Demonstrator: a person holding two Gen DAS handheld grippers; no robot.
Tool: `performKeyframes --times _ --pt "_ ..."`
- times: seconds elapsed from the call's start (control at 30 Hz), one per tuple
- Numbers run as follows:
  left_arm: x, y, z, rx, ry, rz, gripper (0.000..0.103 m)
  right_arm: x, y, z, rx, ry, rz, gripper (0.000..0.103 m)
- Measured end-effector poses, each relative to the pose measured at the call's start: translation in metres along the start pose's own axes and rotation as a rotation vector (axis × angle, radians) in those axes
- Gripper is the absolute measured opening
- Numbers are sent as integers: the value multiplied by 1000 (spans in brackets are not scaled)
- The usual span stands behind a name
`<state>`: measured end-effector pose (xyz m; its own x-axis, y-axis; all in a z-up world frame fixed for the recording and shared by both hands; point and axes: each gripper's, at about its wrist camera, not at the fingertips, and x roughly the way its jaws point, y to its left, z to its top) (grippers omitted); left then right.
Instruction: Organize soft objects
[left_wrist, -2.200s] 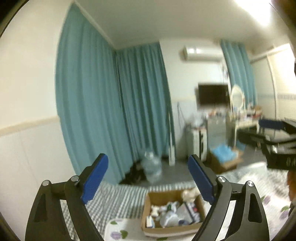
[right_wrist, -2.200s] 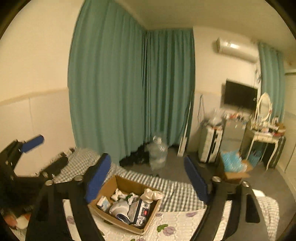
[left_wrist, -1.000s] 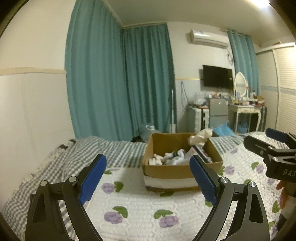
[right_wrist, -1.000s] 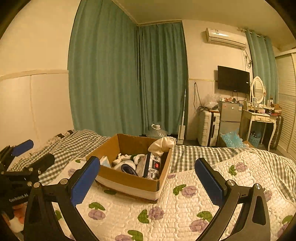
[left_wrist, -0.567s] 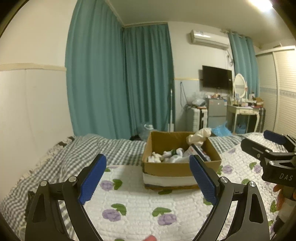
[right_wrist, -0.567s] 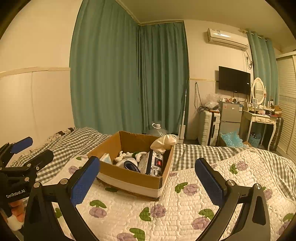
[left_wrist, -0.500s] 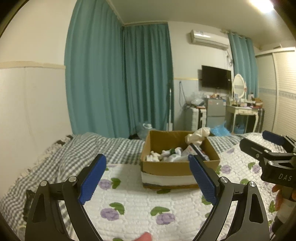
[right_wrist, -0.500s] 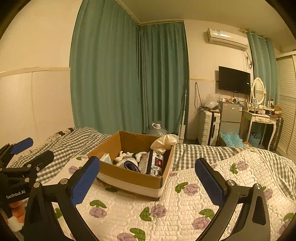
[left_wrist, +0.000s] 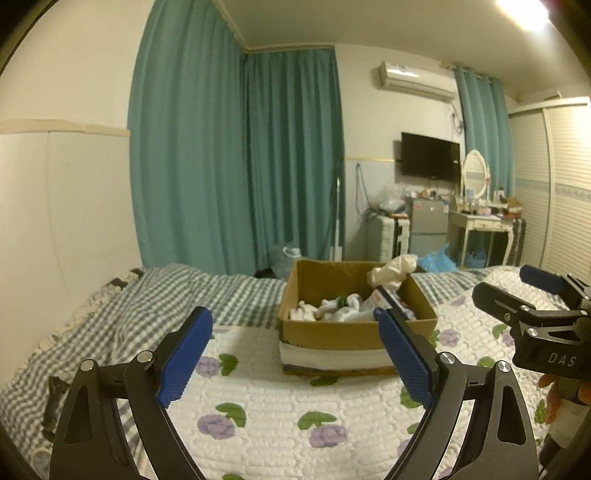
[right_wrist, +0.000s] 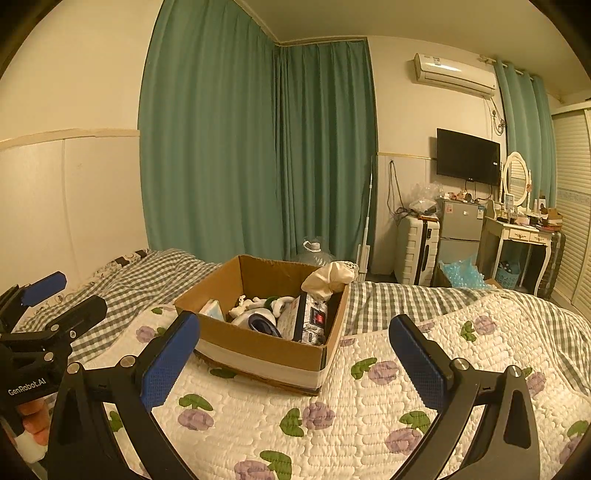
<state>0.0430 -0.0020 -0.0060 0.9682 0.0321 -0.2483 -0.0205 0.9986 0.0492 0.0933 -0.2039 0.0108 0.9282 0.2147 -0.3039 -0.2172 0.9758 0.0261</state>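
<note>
An open cardboard box (left_wrist: 332, 334) (right_wrist: 258, 350) stands on the bed's white quilt with purple flowers (left_wrist: 266, 413) (right_wrist: 332, 413). It holds several soft items: white socks (left_wrist: 343, 314) (right_wrist: 258, 306), a cream cloth (left_wrist: 393, 269) (right_wrist: 332, 277) draped over its far right corner, and a printed packet (right_wrist: 310, 321). My left gripper (left_wrist: 291, 354) is open and empty, a short way in front of the box. My right gripper (right_wrist: 295, 354) is open and empty, in front of the box's near right side. Each gripper shows at the edge of the other's view.
A grey checked blanket (left_wrist: 166, 295) (right_wrist: 424, 295) covers the bed's far side. Teal curtains (left_wrist: 236, 166), a water jug (right_wrist: 314, 251), a suitcase, a small fridge (right_wrist: 458, 229), a dressing table (right_wrist: 517, 236) and a wall TV stand beyond the bed.
Both grippers have come down from a high view of the room to just above the quilt, level with the box, then nearly settled. Both stayed open.
</note>
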Motion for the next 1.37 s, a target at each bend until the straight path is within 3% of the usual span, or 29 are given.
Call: performKeyframes --times 1.37 --pt "5 3 -3 11 8 12 93 4 3 -5 -2 18 1 103"
